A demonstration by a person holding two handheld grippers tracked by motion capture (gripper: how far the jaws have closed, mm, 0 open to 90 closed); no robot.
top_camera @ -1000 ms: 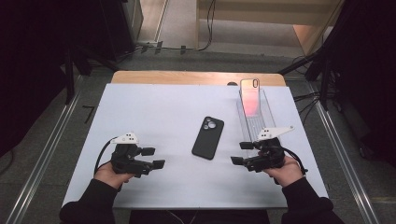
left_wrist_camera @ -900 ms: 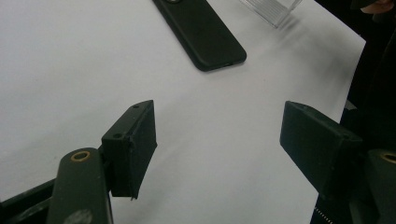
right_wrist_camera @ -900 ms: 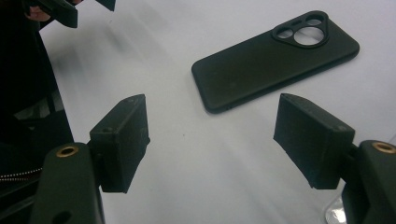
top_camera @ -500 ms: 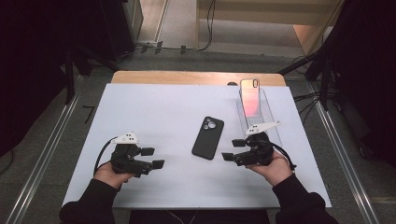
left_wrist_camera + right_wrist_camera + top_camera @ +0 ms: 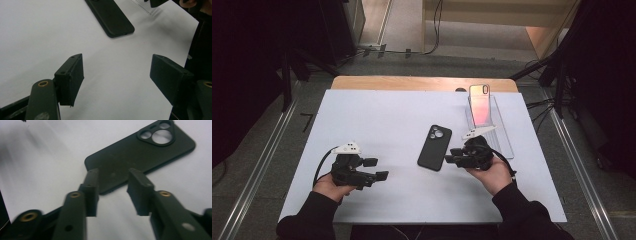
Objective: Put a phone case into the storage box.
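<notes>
Approaching black phone case (image 5: 435, 147) flat at mid counter (image 5: 377, 115) with right tool (image 5: 452, 155); jaws just narrowing, apart, nothing between. Left tool (image 5: 377, 169) apart, idle. We judge next: straddle case's near end, clamp.

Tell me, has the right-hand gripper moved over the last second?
Yes. The right gripper slid left across the table toward the black phone case, which stayed put. Its jaws have just been closing; nothing is gripped yet.
</notes>
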